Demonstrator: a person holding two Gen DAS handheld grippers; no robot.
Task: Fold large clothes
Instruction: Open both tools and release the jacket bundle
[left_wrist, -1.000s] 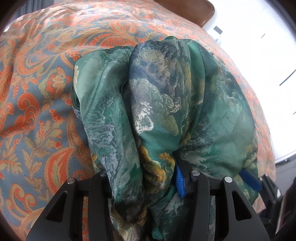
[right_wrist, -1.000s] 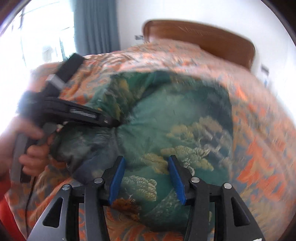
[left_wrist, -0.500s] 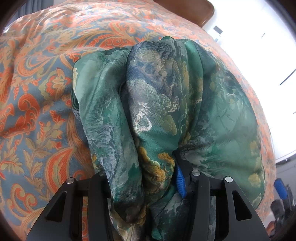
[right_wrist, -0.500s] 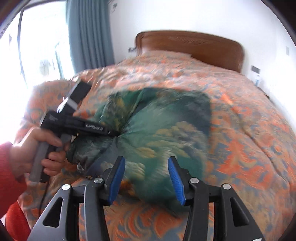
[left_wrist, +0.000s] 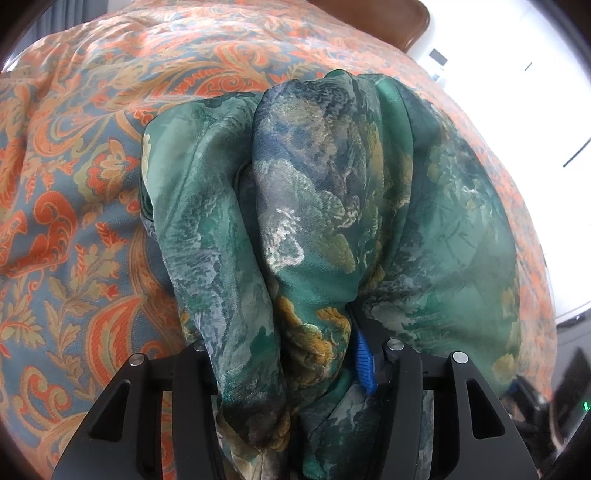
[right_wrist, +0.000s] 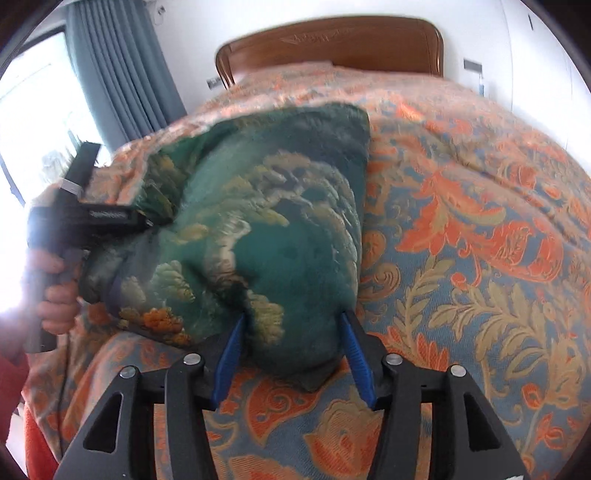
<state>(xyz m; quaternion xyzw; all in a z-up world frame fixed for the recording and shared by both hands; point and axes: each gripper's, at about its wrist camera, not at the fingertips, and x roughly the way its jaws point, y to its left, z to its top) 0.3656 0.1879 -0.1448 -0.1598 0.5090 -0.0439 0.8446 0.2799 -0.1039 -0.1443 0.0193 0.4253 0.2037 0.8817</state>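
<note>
Left hand-held gripper (left_wrist: 291, 354), angled steeply down, grasps the bunched green garment (right_wrist: 280, 236) lying on the bed (right_wrist: 480, 229). Right hand-held gripper (right_wrist: 291, 354), jaws just widened, straddles its near corner unclenched; open bedspread lies rightward.

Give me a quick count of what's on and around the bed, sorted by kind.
Green printed garment: 1
Orange paisley bedspread: 1
Handheld grippers: 2, left, right
Wooden headboard: 1
Grey-blue curtain: 1
Total: 6
</note>
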